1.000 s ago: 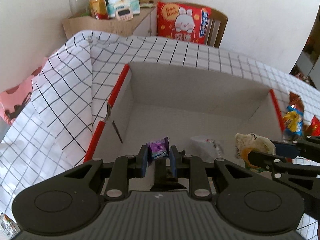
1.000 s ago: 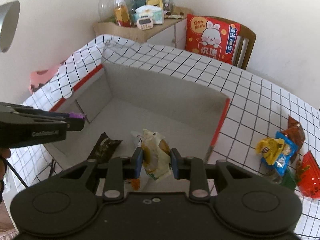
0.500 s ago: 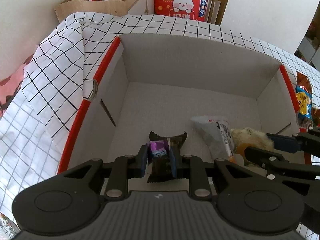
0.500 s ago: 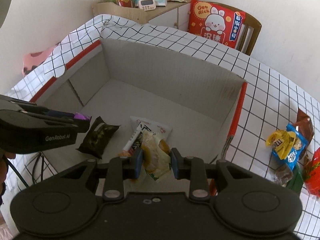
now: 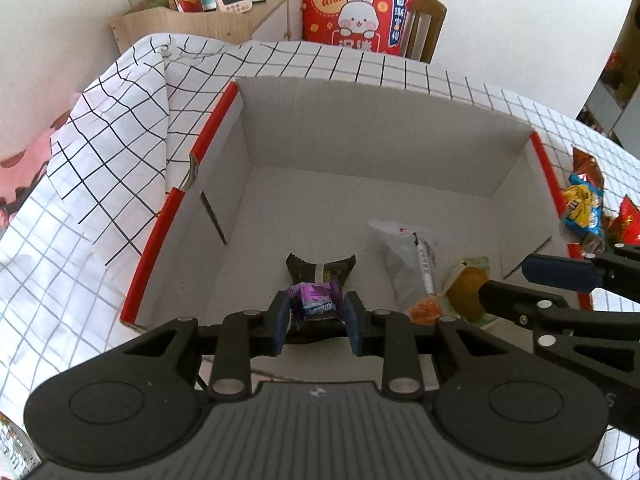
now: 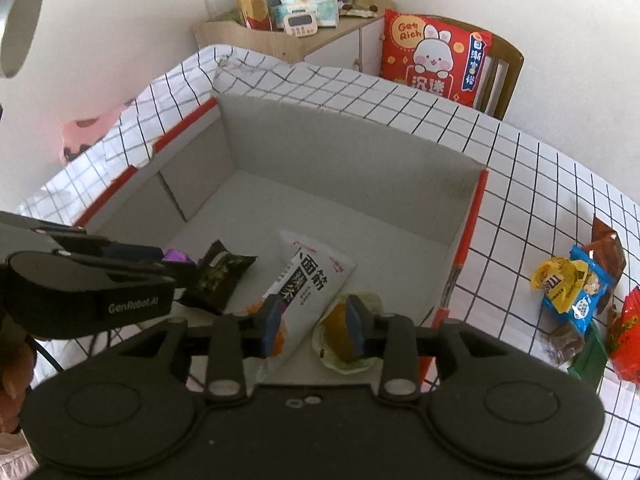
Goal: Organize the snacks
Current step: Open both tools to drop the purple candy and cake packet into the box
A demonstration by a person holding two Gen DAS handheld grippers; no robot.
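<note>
An open white cardboard box point(image 5: 380, 128) point(image 6: 340, 160) with red edges lies on the checked tablecloth. My left gripper point(image 5: 316, 320) point(image 6: 176, 258) hangs low over its near side with a small purple snack pack point(image 5: 316, 304) between its pads. Its jaws are opening, and the pads still touch the pack. My right gripper point(image 6: 314, 320) point(image 5: 508, 280) is opening too, with its pads apart. A yellow-green snack point(image 6: 340, 332) point(image 5: 468, 288) lies loose on the box floor below it. A dark pack point(image 5: 320, 268) point(image 6: 220, 276) and a white pack point(image 5: 408, 264) point(image 6: 312, 276) also lie in the box.
Several loose snacks point(image 6: 572, 284) point(image 5: 580, 208) lie on the cloth to the right of the box. Behind the table stand a chair with a red cushion point(image 6: 432, 56) and a cluttered wooden cabinet point(image 6: 280, 36). A person's hand point(image 6: 12, 380) shows at the lower left.
The right jaws have spread and let go of the yellow-green snack, which now lies in the box. The left jaws stand slightly wider around the purple pack. Both grippers came closer to the box.
</note>
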